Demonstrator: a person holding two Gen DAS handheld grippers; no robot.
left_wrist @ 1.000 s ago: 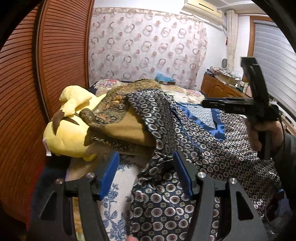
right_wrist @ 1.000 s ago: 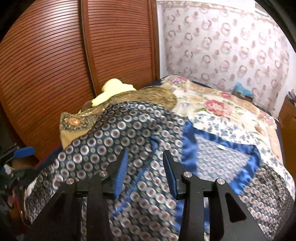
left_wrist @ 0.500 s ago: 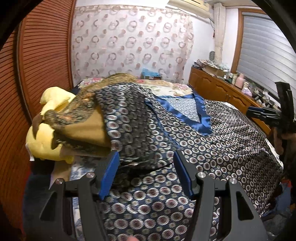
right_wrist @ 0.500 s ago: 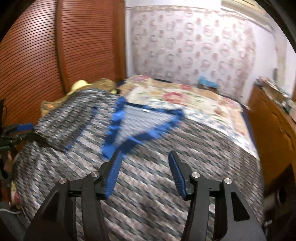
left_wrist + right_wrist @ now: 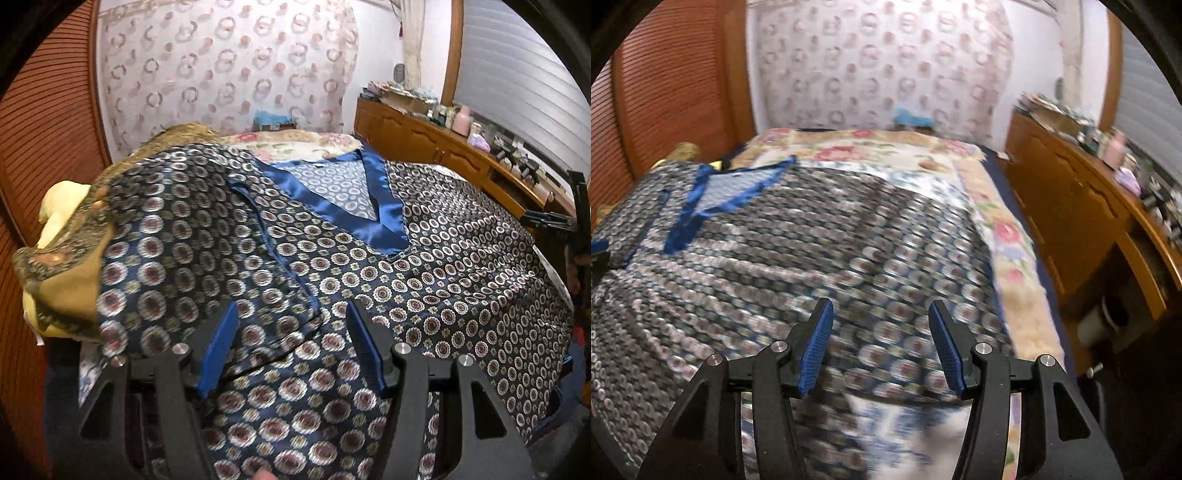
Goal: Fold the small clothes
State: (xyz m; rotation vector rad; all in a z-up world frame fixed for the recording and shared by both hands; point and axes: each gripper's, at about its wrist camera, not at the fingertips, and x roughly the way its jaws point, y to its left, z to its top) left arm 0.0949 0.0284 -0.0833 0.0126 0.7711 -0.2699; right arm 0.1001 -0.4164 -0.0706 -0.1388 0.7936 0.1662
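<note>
A dark blue garment with a ring pattern (image 5: 424, 280) lies spread over the bed, its bright blue V-neck trim (image 5: 369, 221) toward the far side. One sleeve is folded in over its left part (image 5: 192, 236). My left gripper (image 5: 291, 332) is open and empty just above the garment's near left part. My right gripper (image 5: 881, 328) is open and empty above the garment's right part (image 5: 812, 251). The right gripper also shows at the far right edge of the left wrist view (image 5: 576, 225).
A yellow plush toy (image 5: 59, 218) and a brown patterned cloth (image 5: 66, 266) lie at the bed's left edge by the wooden wardrobe doors (image 5: 44, 122). A floral bedspread (image 5: 871, 155) covers the bed. A wooden dresser (image 5: 1082, 206) with clutter stands on the right.
Both grippers swung to the right across the garment. The right gripper opened wider and now looks at the garment's right edge; its view is blurred by motion.
</note>
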